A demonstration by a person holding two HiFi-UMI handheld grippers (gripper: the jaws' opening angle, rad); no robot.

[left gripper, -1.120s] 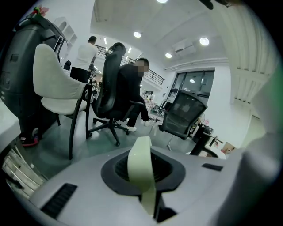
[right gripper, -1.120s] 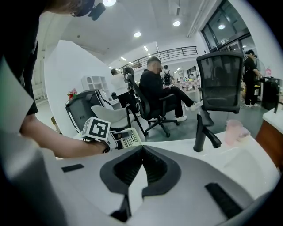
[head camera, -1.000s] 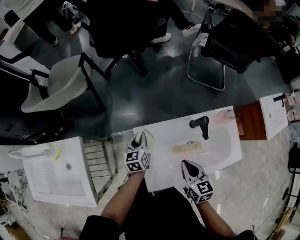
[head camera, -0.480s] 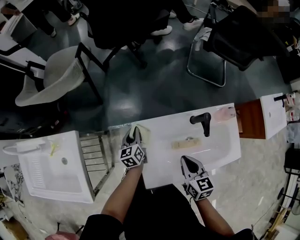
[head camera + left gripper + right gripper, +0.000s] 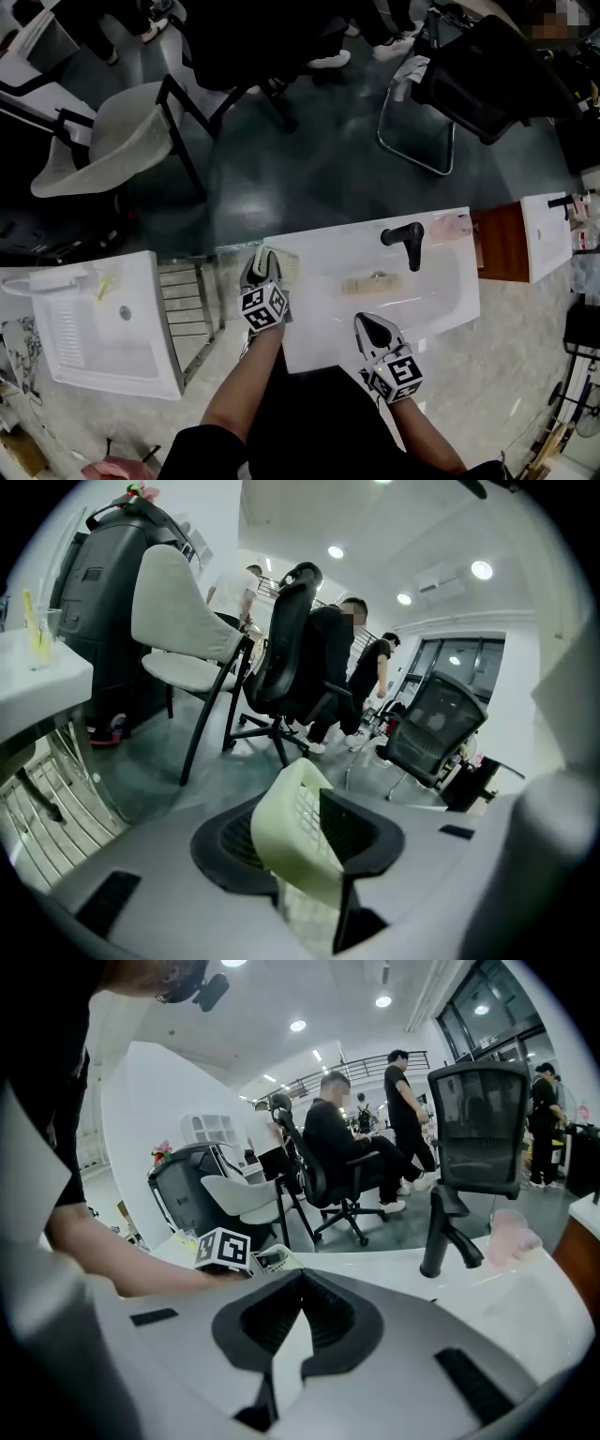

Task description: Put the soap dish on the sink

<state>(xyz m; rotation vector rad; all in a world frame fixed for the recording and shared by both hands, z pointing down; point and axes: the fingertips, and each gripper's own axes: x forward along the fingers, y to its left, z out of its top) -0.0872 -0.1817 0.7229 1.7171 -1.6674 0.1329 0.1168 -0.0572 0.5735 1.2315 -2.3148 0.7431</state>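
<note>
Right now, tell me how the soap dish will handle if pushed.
The soap dish looks like thin, slotted pale-green plastic, so probably light and stiff. It is tilted at the glossy sink's corner, so a push may well slide or tip it.

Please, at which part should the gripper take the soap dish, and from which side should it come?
Probably grip the soap dish by its thin side wall, coming from the person's side of the sink: the wall fits between jaws, and the dish sits at the far left corner. The left gripper, whose jaws have just been opening, has that wall between them.
</note>
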